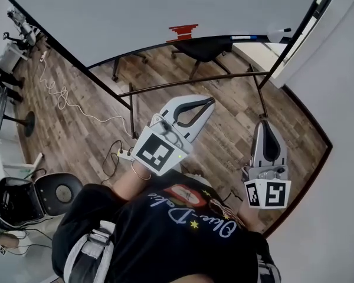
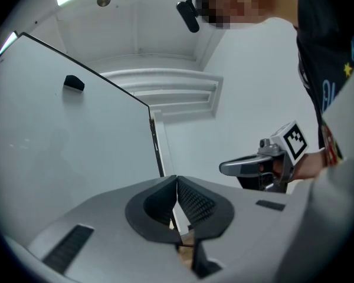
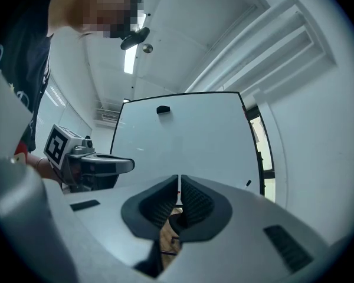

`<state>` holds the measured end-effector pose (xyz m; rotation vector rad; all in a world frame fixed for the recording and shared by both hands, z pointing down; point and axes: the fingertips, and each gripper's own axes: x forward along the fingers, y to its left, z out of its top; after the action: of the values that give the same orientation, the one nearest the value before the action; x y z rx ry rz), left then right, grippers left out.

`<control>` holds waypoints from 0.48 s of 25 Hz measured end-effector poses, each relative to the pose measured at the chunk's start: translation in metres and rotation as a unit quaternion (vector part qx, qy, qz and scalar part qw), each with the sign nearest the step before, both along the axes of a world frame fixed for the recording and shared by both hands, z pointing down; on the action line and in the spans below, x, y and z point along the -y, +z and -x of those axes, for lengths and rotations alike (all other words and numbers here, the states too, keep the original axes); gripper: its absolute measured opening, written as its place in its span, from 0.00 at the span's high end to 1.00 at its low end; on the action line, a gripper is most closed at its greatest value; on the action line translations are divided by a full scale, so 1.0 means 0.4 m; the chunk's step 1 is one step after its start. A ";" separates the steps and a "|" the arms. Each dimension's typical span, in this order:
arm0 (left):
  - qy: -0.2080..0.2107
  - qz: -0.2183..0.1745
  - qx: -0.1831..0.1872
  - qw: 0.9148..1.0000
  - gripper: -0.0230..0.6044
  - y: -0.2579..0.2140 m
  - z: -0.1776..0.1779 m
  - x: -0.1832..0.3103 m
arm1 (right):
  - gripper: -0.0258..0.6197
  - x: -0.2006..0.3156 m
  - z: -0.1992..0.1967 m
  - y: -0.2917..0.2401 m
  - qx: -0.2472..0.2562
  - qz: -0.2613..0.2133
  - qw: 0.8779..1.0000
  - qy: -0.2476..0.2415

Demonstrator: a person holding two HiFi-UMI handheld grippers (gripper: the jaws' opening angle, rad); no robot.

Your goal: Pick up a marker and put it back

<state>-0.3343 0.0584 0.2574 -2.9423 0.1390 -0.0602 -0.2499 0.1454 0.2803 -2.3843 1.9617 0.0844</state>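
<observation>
A large whiteboard (image 1: 165, 7) stands ahead of me, and markers (image 1: 243, 38) lie on the ledge along its lower edge, beside a red eraser (image 1: 183, 32). My left gripper (image 1: 210, 101) is held level in front of my chest, well short of the ledge, its jaws shut with nothing between them (image 2: 177, 184). My right gripper (image 1: 264, 123) is beside it to the right, also shut and empty (image 3: 179, 181). Each gripper shows in the other's view: the right gripper (image 2: 248, 167) and the left gripper (image 3: 115, 165). No marker shows in either gripper view.
A black office chair (image 1: 203, 49) stands under the board, between the stand's metal bars (image 1: 189, 84). A white cable (image 1: 59, 93) and a power strip (image 1: 125, 153) lie on the wooden floor. Another chair (image 1: 23, 199) is at lower left. A white wall (image 1: 336, 99) is on the right.
</observation>
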 end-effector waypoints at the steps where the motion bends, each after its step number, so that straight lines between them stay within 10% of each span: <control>1: 0.003 0.001 -0.001 1.000 0.96 0.001 -0.006 -0.007 | 0.96 -0.014 -0.004 0.002 0.000 0.002 1.000 0.006; 12: 0.064 -0.003 -0.019 0.998 0.96 -0.001 -0.077 -0.069 | 0.96 -0.106 -0.043 0.025 0.007 0.009 0.997 0.072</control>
<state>-0.3033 0.0860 0.2569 -2.9387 -0.0433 0.0140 -0.2327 0.1878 0.2902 -2.5273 1.7902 0.0554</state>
